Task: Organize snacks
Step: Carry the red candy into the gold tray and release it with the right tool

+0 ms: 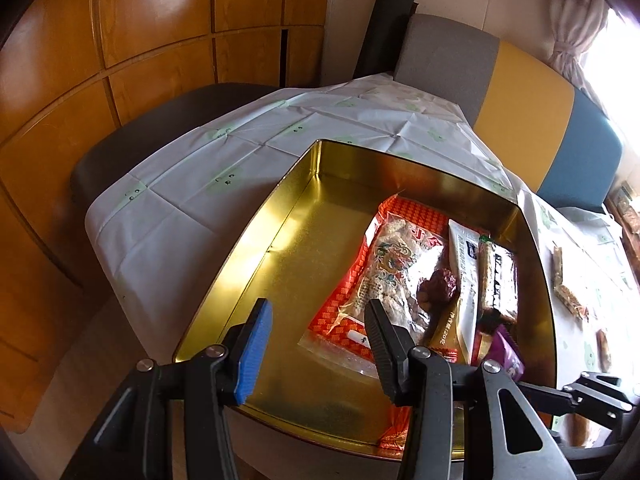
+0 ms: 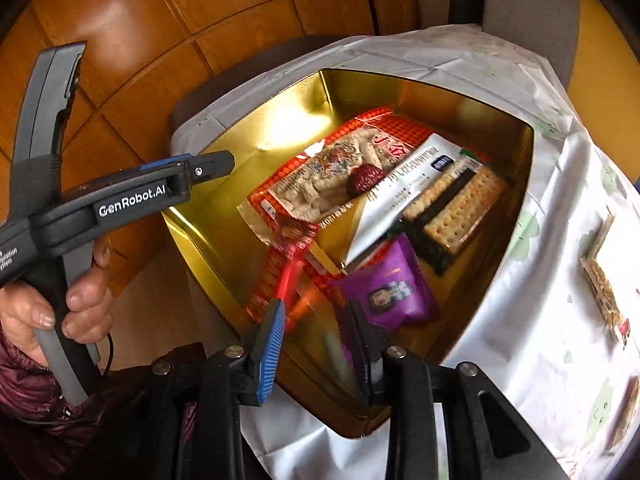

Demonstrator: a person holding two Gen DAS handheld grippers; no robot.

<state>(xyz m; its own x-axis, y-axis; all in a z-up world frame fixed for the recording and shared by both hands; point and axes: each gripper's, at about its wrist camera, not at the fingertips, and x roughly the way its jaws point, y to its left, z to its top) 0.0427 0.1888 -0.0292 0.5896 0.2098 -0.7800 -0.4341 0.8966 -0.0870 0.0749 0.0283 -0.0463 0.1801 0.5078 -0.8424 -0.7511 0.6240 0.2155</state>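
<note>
white tablecloth [image 1: 192,184] beside wooden wall panels [image 1: 120,40]

A table under a white cloth [image 1: 188,184] with pale green prints carries a gold tin [image 1: 276,248], which sits on the cloth near the table's near edge. To the tin's right, a few loose snack packets [image 2: 602,284] lie directly on the cloth; their labels are too blurred to read.
</note>
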